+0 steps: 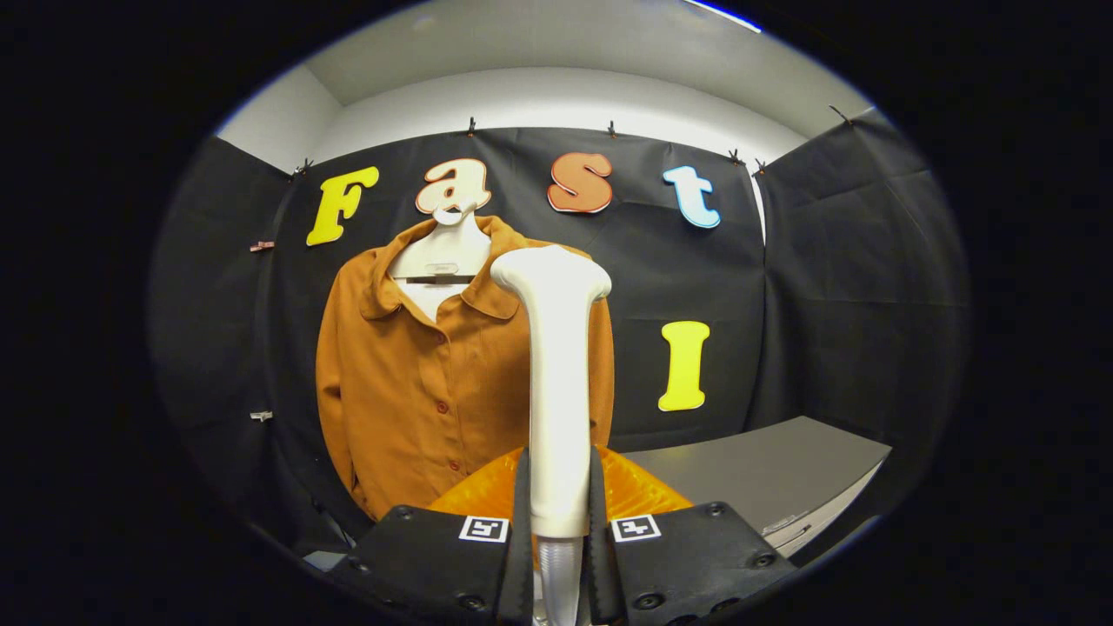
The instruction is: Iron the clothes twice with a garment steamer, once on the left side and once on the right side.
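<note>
One orange shirt point(417, 382) hangs on one white hanger point(443, 252) against the booth wall, beyond the fingers; its front is buttoned, with four buttons visible, and the collar lies open. One grey desk point(765, 469) stands to the right of it, its near corner just beyond the tool. One white steamer point(554, 365) stands upright, its head level with the shirt's collar. The tool point(556, 522) is clenched on the steamer's handle, both fingers pressing its sides. Something orange and ribbed point(635, 491) shows just behind the fingers.
</note>
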Demonstrator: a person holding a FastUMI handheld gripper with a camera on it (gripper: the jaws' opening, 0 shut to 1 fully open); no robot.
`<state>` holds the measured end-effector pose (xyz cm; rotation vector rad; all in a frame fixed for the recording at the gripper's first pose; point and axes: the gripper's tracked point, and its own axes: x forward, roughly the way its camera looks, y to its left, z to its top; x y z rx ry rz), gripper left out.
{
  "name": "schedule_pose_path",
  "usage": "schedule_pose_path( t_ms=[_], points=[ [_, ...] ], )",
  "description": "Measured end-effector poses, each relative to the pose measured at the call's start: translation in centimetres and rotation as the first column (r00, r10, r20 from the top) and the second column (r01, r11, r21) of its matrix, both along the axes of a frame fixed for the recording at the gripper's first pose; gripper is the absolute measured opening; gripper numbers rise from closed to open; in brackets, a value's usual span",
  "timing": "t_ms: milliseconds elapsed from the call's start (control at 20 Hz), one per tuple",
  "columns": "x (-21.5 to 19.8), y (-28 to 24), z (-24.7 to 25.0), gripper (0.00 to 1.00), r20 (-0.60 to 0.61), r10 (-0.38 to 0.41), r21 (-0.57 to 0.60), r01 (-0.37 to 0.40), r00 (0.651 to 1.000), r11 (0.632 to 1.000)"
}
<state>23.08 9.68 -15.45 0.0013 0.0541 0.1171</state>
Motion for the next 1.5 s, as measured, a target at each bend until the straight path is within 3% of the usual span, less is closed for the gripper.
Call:
schedule_pose_path(
  t_ms=[650, 1100, 1500],
  points=[
    [4.8, 2.1, -6.2, 0.28, -0.09, -0.009, -0.046, 0.005, 0.996, 0.999],
    [4.3, 2.6, -12.3, 0.28, -0.216, -0.002, -0.061, -0.012, 0.976, 0.998],
    [1.9, 3.0, -18.9, 0.29, -0.372, -0.011, -0.053, -0.009, 0.928, 0.999]
  ],
)
